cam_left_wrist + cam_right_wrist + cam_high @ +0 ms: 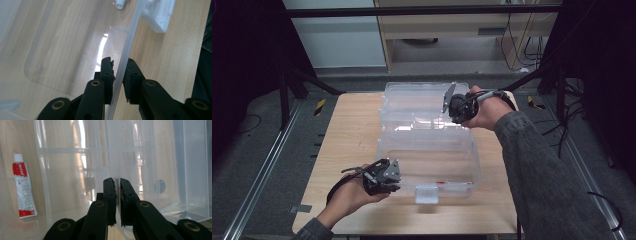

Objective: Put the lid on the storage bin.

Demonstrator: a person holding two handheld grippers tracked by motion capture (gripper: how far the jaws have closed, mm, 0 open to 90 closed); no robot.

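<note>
Clear plastic makes up the storage box (429, 160), which sits in the middle of the wooden table (347, 135) with its lid (424, 102) swung open towards the far edge. The left gripper (384, 182) is at the box's near left corner, and the left gripper view shows its jaws nearly closed, straddling the thin wall of the box (125, 55) with the pads at or just off its faces. The right gripper (453, 107) is clamped on a thin clear edge of the lid (117, 165), the jaws almost meeting. A small tube (23, 187) with red and white labelling stands behind the plastic; its print is too small to read.
</note>
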